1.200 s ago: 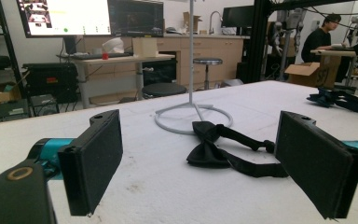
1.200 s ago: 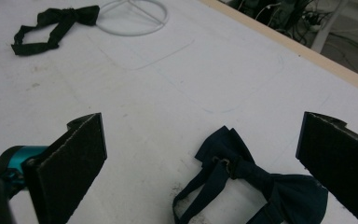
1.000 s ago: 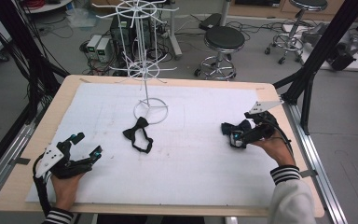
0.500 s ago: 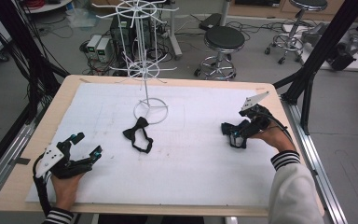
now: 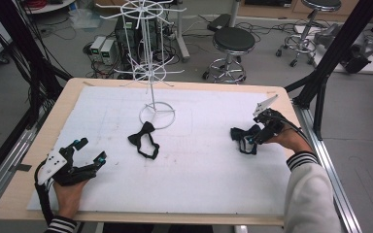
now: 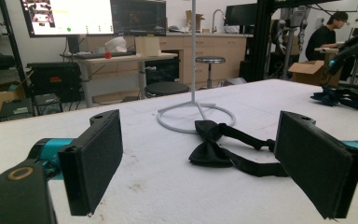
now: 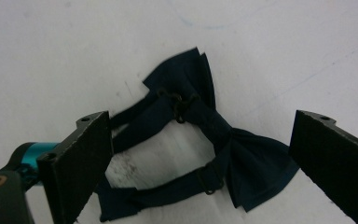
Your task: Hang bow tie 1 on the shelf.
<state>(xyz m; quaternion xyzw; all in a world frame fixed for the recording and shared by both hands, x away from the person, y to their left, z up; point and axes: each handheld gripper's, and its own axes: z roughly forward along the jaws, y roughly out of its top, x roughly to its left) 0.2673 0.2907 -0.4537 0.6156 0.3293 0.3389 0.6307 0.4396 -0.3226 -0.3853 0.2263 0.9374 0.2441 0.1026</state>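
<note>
Both grippers were black with teal accents, the left gripper [image 5: 80, 154] carrying a white dotted plate. The right gripper [image 5: 248, 139] bore a grey three-cornered plate. The right sleeve [image 5: 307, 191] was white with a black-striped cuff.

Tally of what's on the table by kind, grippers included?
Bow ties: 2, one by the rack's base, one under the right gripper's open jaws
Wire rack: 1
Grippers: 2, left gripper and right gripper
Total: 5
</note>
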